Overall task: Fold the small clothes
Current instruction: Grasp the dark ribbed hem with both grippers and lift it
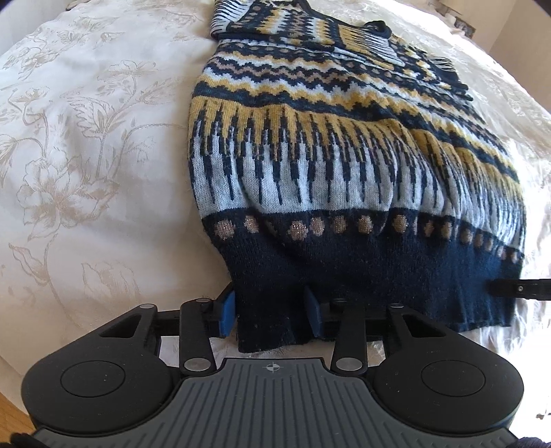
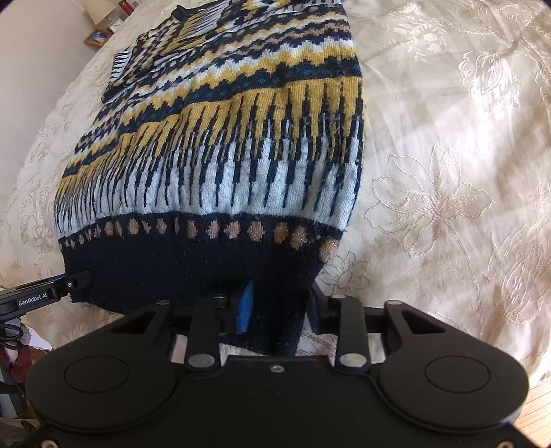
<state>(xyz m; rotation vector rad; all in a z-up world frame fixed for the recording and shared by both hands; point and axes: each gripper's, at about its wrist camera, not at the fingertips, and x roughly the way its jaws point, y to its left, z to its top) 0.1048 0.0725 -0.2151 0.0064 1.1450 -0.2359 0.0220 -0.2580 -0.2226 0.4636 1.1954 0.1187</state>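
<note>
**A:** Where am I with the fold?

**B:** Early to middle, I'd judge. The sweater (image 1: 344,144) lies lengthwise on the bed (image 1: 86,138), running from the lower centre of each frame up to the top edge. The sleeves look tucked in across the chest at the top, so the side folds seem done. The end-to-end fold is what remains.

**A:** And my tools?

**B:** In the left wrist view, the left tool (image 1: 272,312) has its blue pads (image 1: 227,315) either side of the navy hem (image 1: 361,275) at the sweater's near left corner, pinching the knit between them. In the right wrist view, the right tool (image 2: 280,306) is doing the same at the near right corner, closed onto the hem. Each tool shows up at the edge of the other's frame, at the far end of the hem.

**A:** So both corners are held.

**B:** Yes. I'd expect the hem to be carried up towards the collar next, though that's my guess.

**A:** The surface?

**B:** A cream bedspread with embroidered flowers, soft and sunlit. Upper left of the right view: a small wooden shelf (image 2: 103,24) with frames against a pale wall. Wood floor (image 2: 537,396) shows lower right.
</note>
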